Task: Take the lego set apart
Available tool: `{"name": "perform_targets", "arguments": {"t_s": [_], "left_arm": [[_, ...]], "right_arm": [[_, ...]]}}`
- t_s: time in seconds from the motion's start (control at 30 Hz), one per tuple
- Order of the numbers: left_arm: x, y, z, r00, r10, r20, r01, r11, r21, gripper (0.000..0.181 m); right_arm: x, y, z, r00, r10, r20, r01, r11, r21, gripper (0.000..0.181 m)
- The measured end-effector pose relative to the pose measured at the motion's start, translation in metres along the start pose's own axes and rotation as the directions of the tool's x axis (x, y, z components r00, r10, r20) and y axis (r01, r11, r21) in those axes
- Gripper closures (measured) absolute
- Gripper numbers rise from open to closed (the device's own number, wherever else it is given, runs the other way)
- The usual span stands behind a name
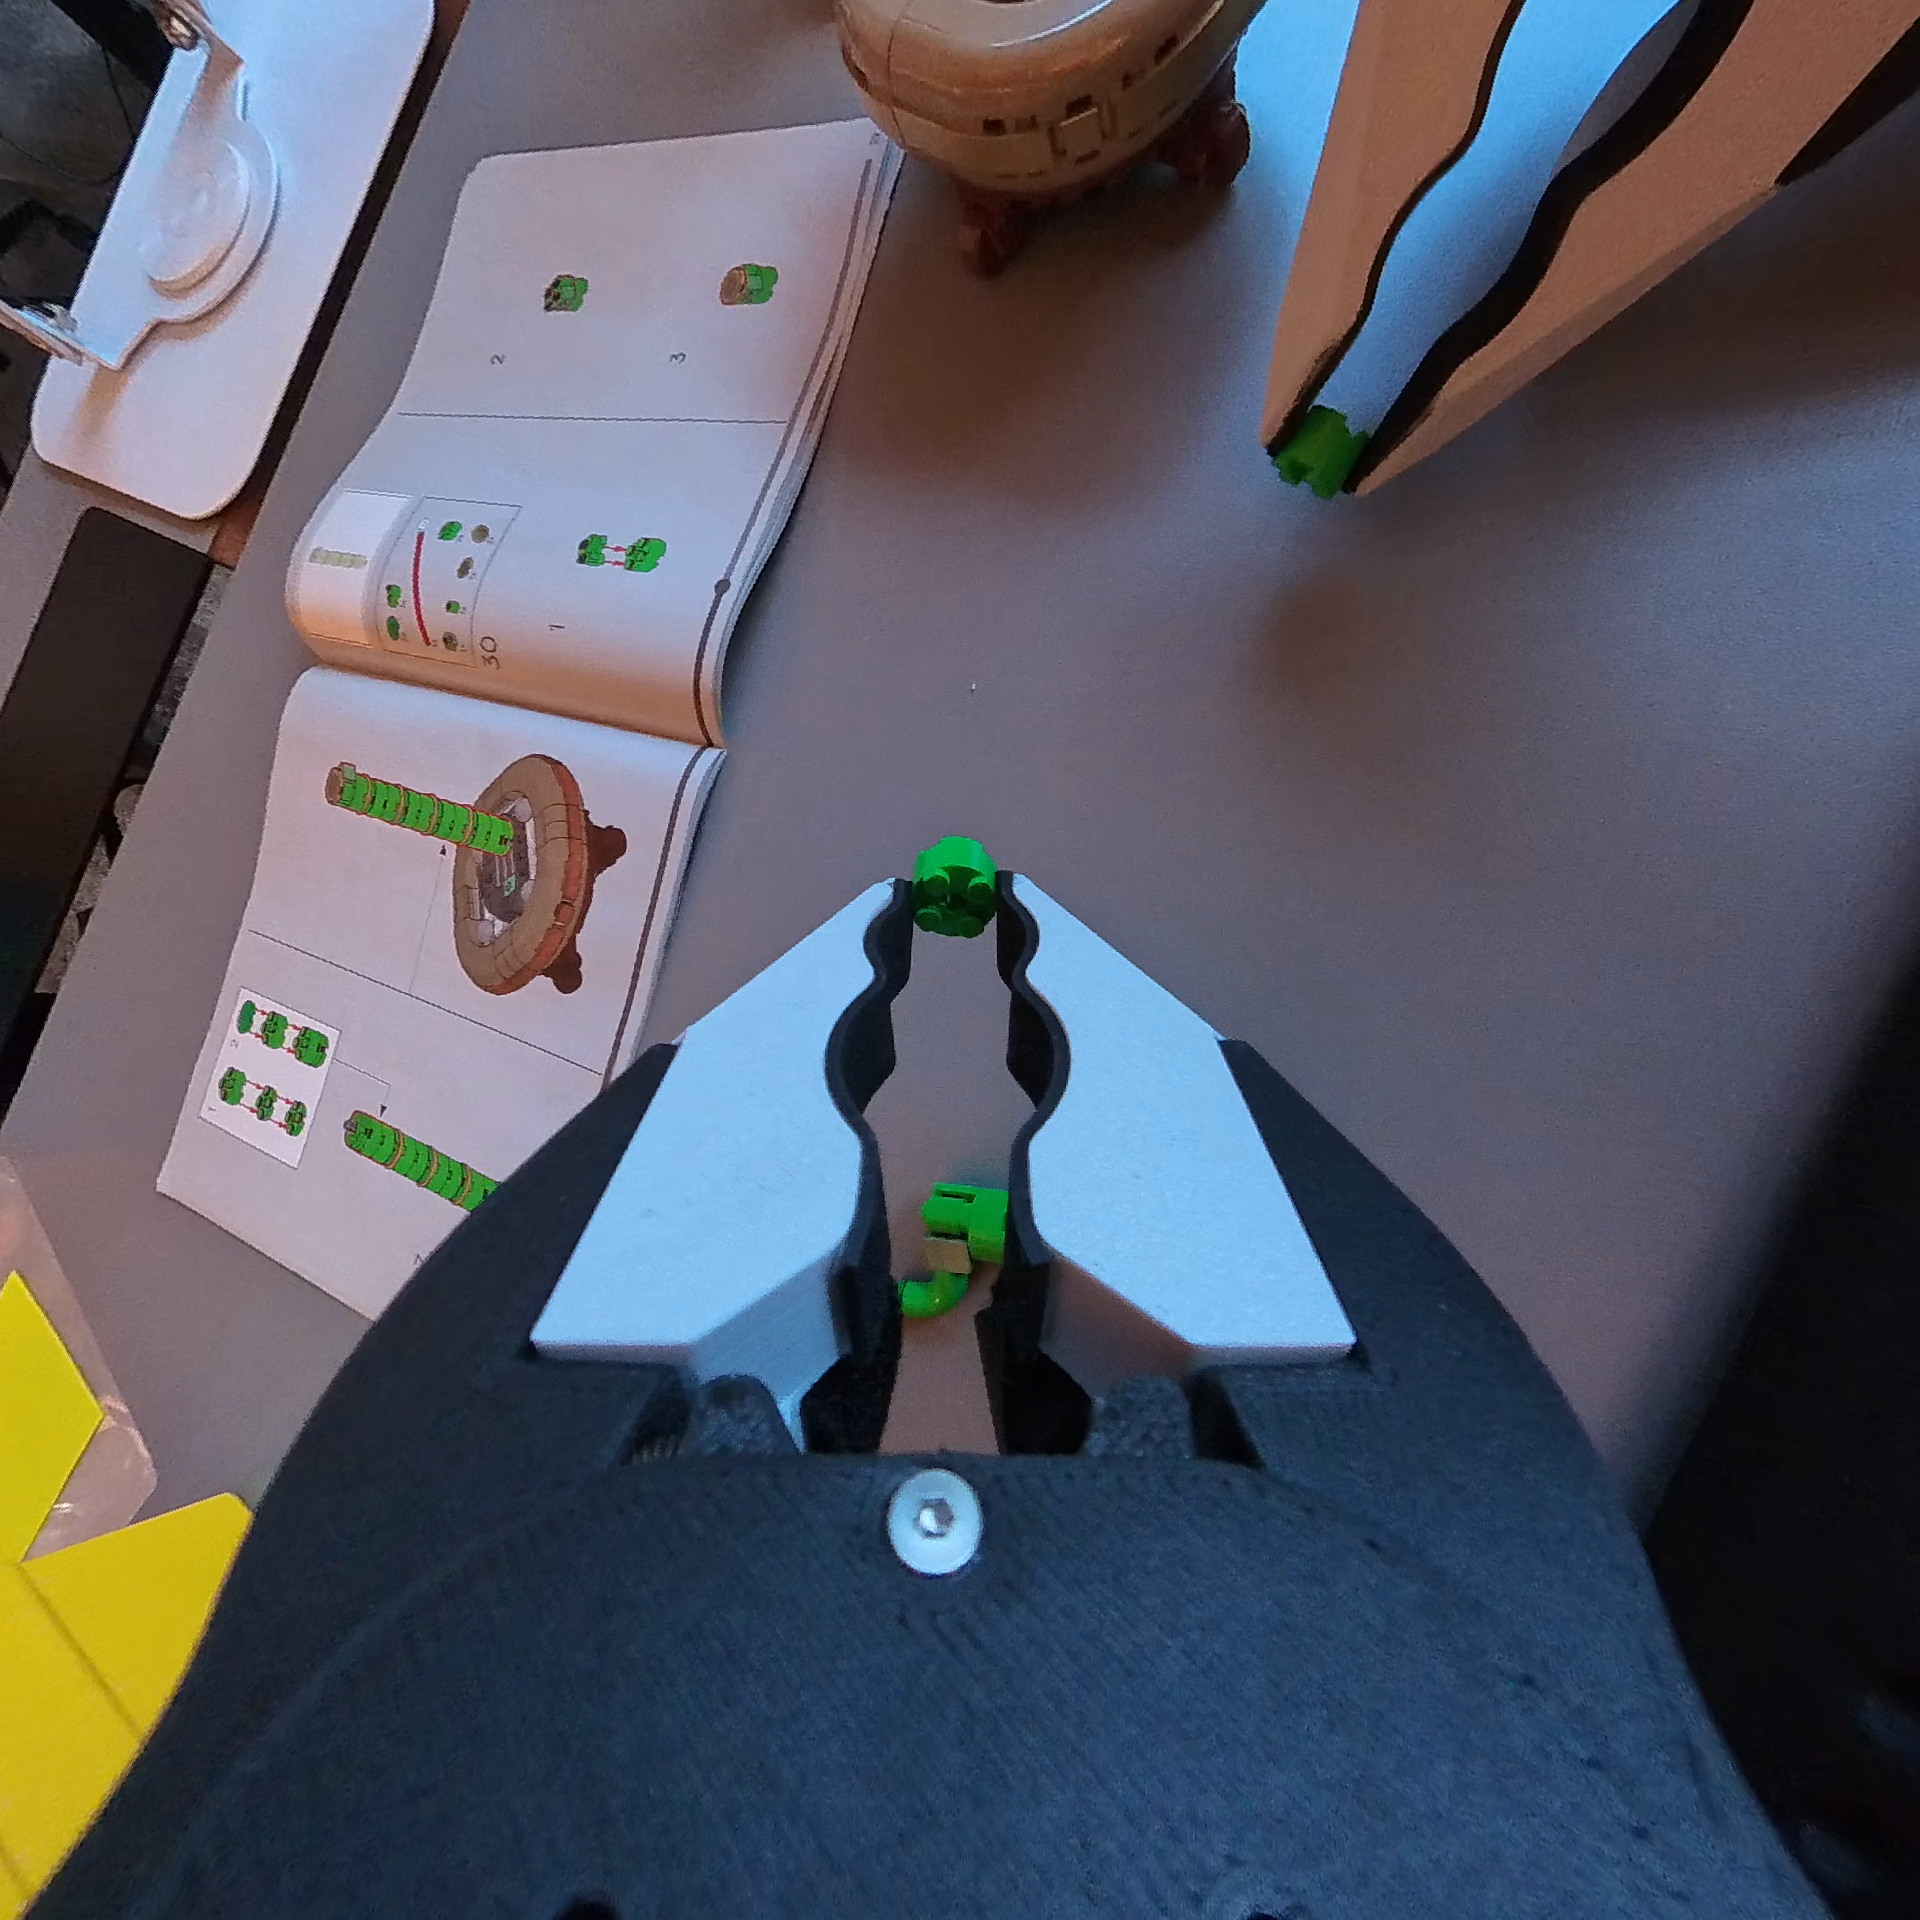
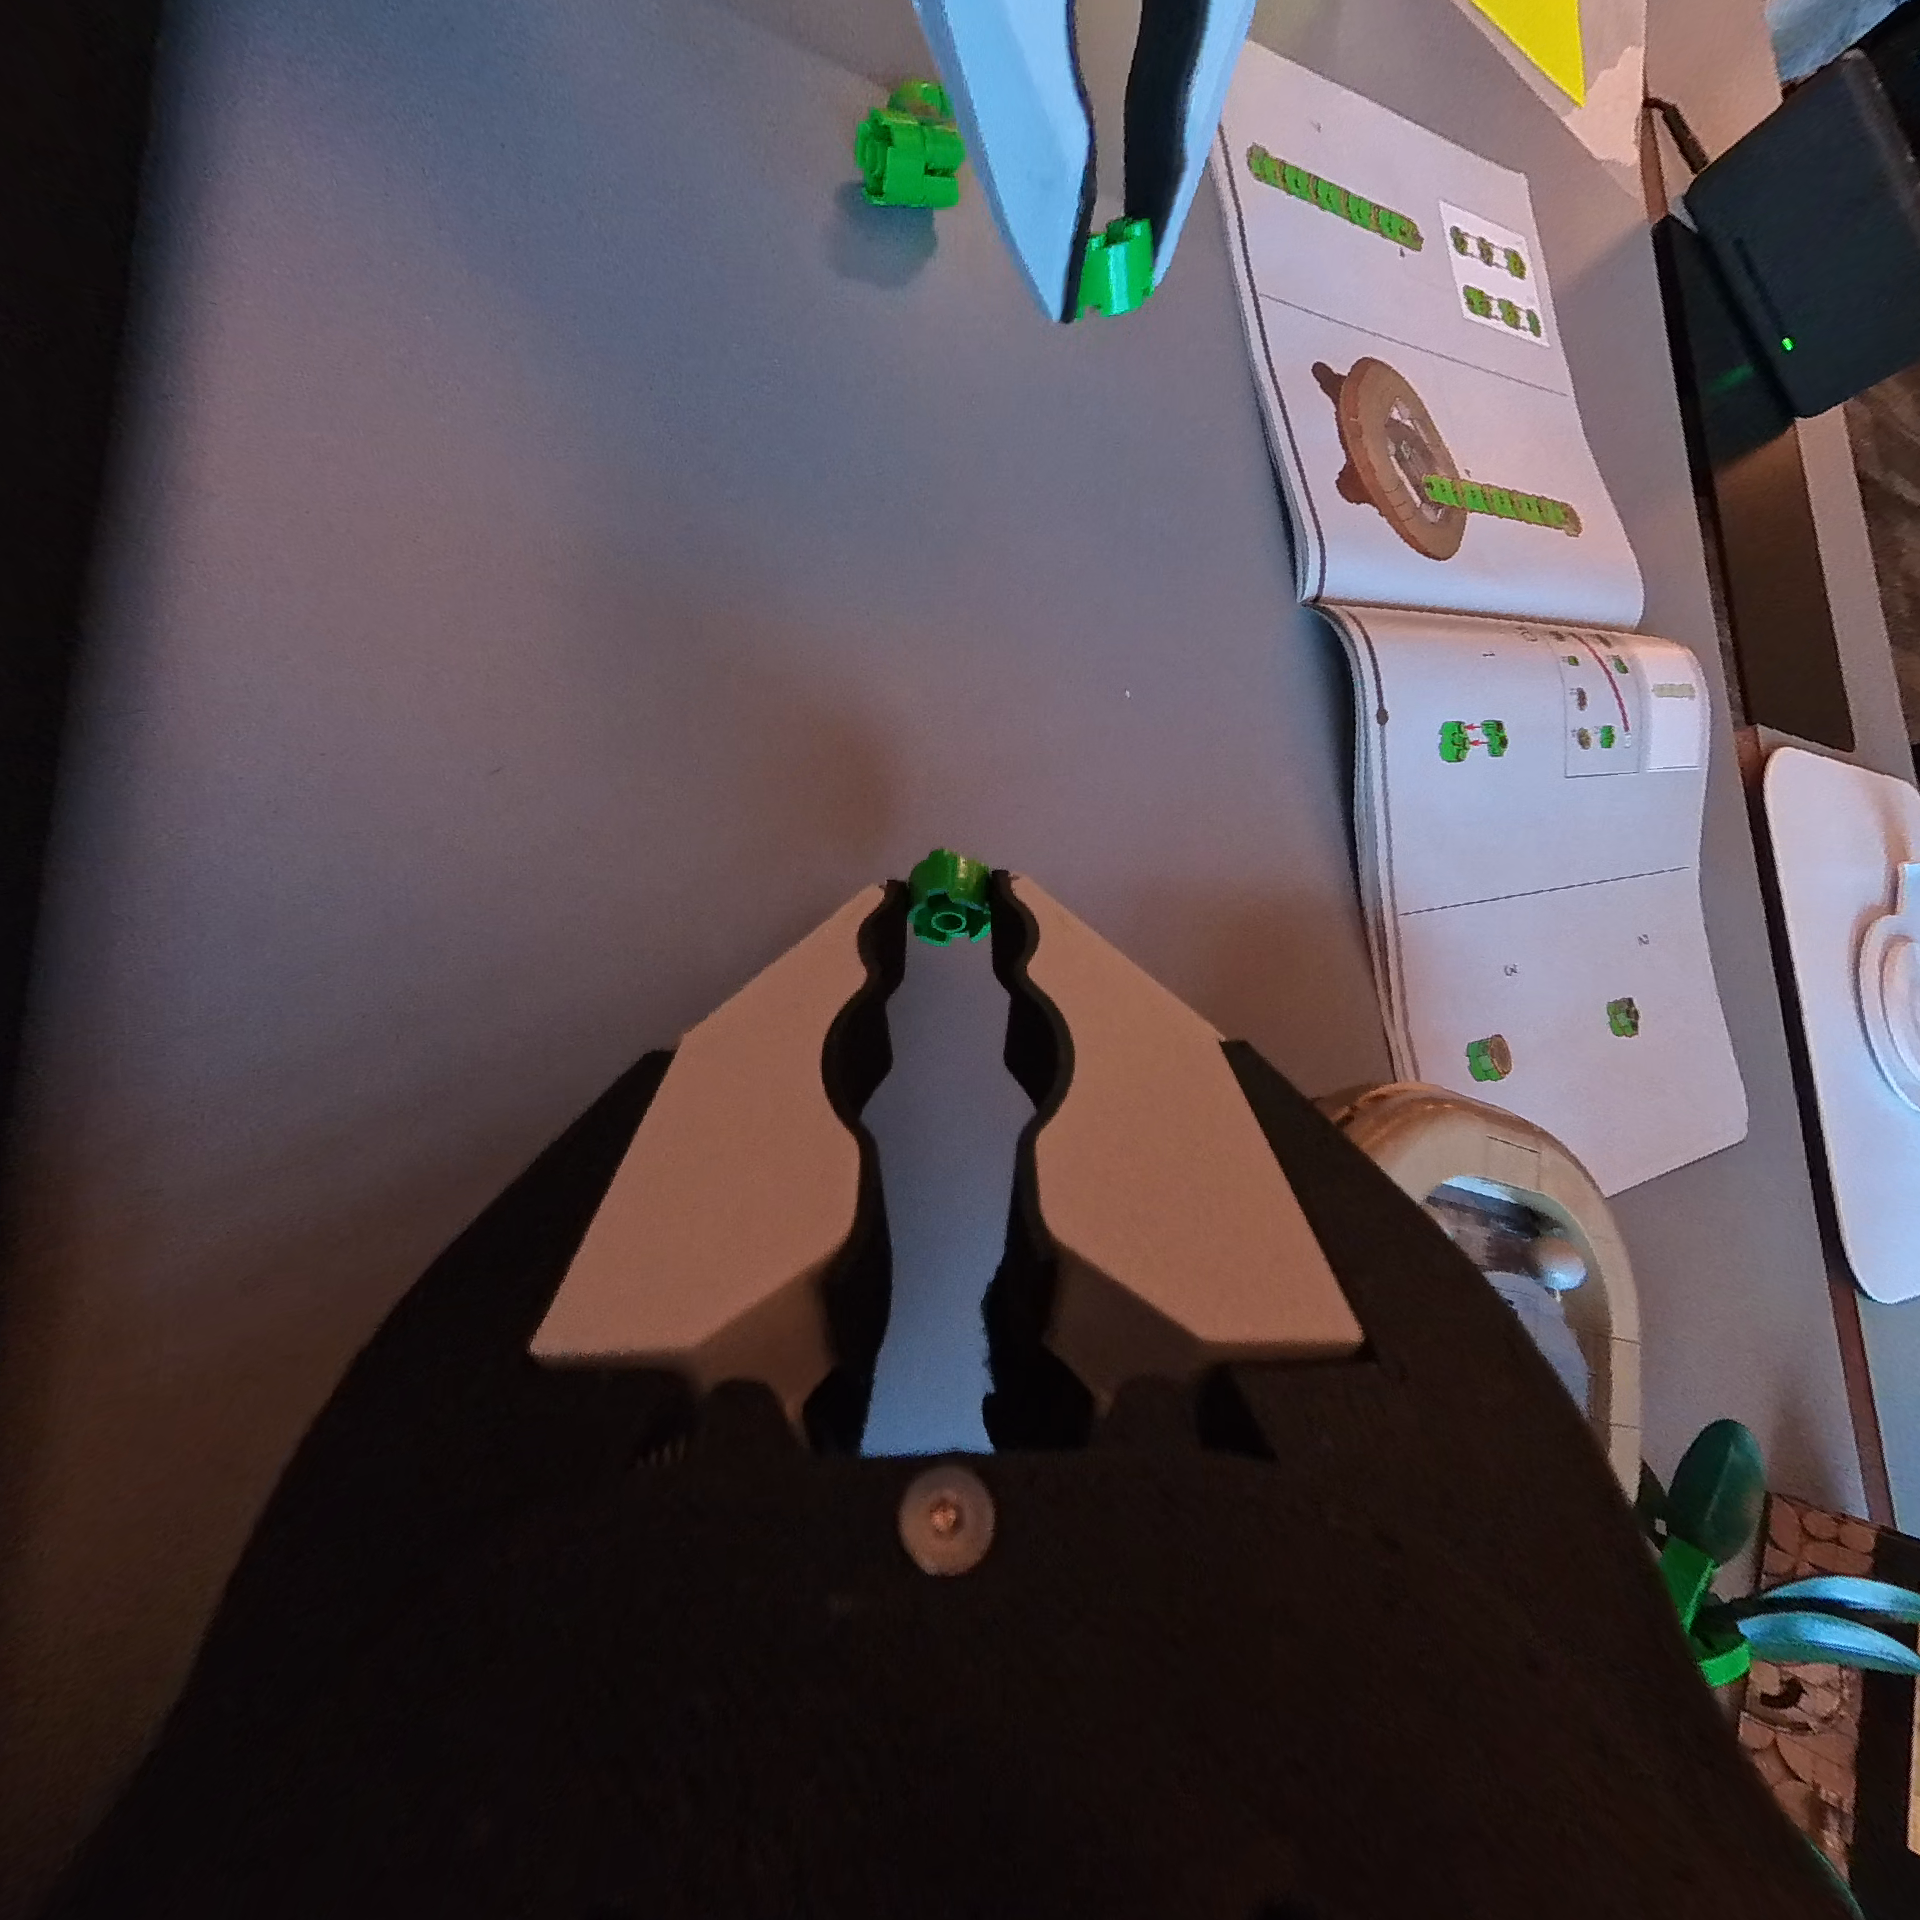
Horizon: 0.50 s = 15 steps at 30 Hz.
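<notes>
Grey table [image 1: 1351,831]; left hand-held gripper [image 1: 954,883] and right hand-held gripper [image 2: 945,891] each pinch green round brick [image 1: 954,888].

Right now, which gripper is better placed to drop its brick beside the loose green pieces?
Probably left gripper: its round green brick hangs right beside the loose green pieces; right gripper is farther off.

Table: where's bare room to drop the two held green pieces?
Free: the grey table between the left gripper and right gripper, each shut on a green round brick. Crowded: the booklet side, the tan pot model, and the loose green cluster.
</notes>
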State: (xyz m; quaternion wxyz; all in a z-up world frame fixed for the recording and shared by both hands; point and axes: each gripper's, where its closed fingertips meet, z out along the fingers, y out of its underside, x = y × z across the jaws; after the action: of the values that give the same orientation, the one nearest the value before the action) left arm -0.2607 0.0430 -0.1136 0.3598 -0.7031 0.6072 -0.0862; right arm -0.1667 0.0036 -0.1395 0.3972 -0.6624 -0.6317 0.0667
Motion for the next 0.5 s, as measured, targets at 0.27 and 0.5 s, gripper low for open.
{"name": "perform_targets", "arguments": {"t_s": [0.27,0.5], "left_arm": [[0.0,-0.0003,-0.0015,1.0,-0.013,-0.008,0.013,1.0,0.01,0.167],[0.0002,-0.0024,-0.0029,1.0,-0.019,-0.012,0.019,1.0,0.023,0.167]], "right_arm": [[-0.0001,0.0021,0.0004,1.0,-0.001,0.001,0.001,1.0,-0.009,0.166],[-0.0006,0.0034,0.0009,1.0,-0.004,0.002,0.004,1.0,-0.016,0.166]]}}
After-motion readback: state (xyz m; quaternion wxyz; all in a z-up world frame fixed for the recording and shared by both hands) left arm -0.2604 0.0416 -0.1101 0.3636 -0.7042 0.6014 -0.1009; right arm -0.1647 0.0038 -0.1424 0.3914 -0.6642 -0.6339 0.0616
